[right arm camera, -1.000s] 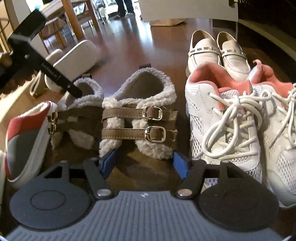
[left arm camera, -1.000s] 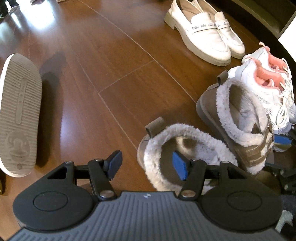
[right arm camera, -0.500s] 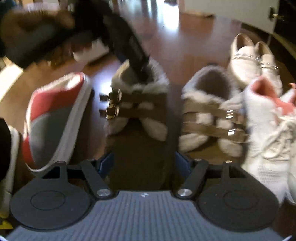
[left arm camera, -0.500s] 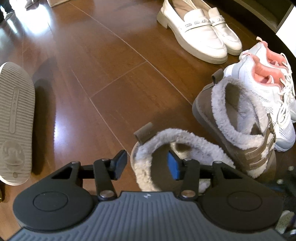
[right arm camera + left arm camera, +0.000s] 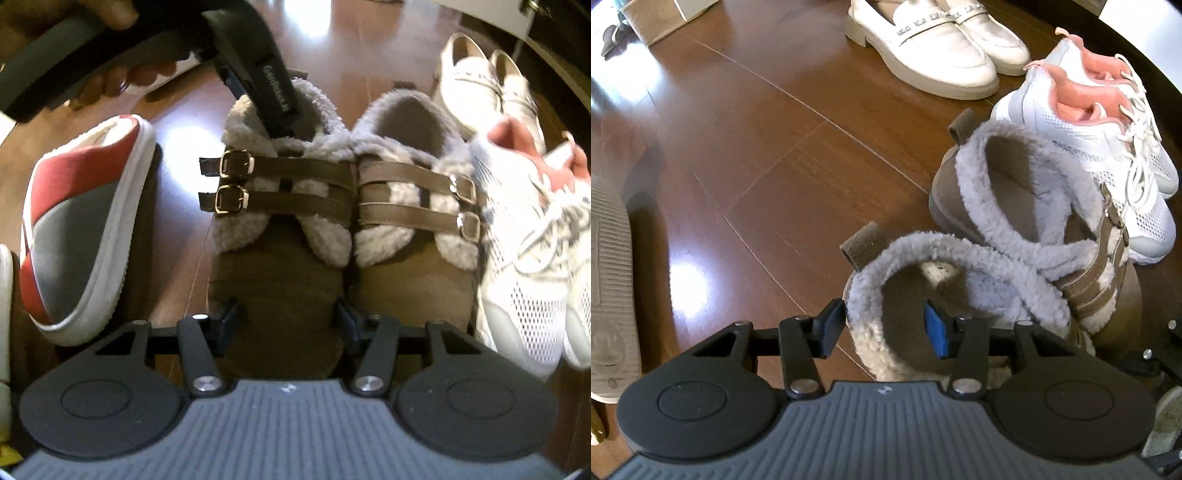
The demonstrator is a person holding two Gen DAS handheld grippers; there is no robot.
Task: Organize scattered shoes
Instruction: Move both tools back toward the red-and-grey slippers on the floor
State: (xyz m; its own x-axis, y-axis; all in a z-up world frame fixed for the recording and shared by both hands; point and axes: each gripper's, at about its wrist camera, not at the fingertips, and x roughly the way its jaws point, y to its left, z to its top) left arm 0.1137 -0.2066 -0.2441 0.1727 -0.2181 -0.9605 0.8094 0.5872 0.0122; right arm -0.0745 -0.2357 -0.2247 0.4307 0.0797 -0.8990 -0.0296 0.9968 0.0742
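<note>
**Ana:** Left gripper (image 5: 884,328) first, at six o'clock in its own view. One blue pad sits inside the near fleece-lined boot (image 5: 934,291), the other outside the collar, so it's clamped on the fleece rim, low on the heel side.

**Ben:** And the right gripper (image 5: 286,319)? Its jaws are closing round that same boot's brown toe, toe between the pads. I can't tell if they're pressing yet.

**Ana:** Agreed. Looking out, toward twelve, you see the two buckle straps, then the left gripper's finger (image 5: 271,92) dipping into the collar, and the person's hand (image 5: 110,70) at eleven.

**Ben:** The mate, the second fleece boot (image 5: 413,206), sits at one o'clock, touching it side by side, buckles outward.

**Ana:** So the pair looks nearly matched up. My advice: keep the toes level with each other, nudge rather than lift, and don't drag the fleece collar out of shape.

**Ben:** Mind the neighbours. White mesh sneakers (image 5: 532,258) press in at three o'clock, and the red-and-grey slipper (image 5: 81,229) lies tipped at nine.

**Ana:** Furthest out, the cream loafers (image 5: 945,44) are paired at twelve. On the wooden floor (image 5: 757,155), an upturned sole (image 5: 609,295) waits at nine.
</note>
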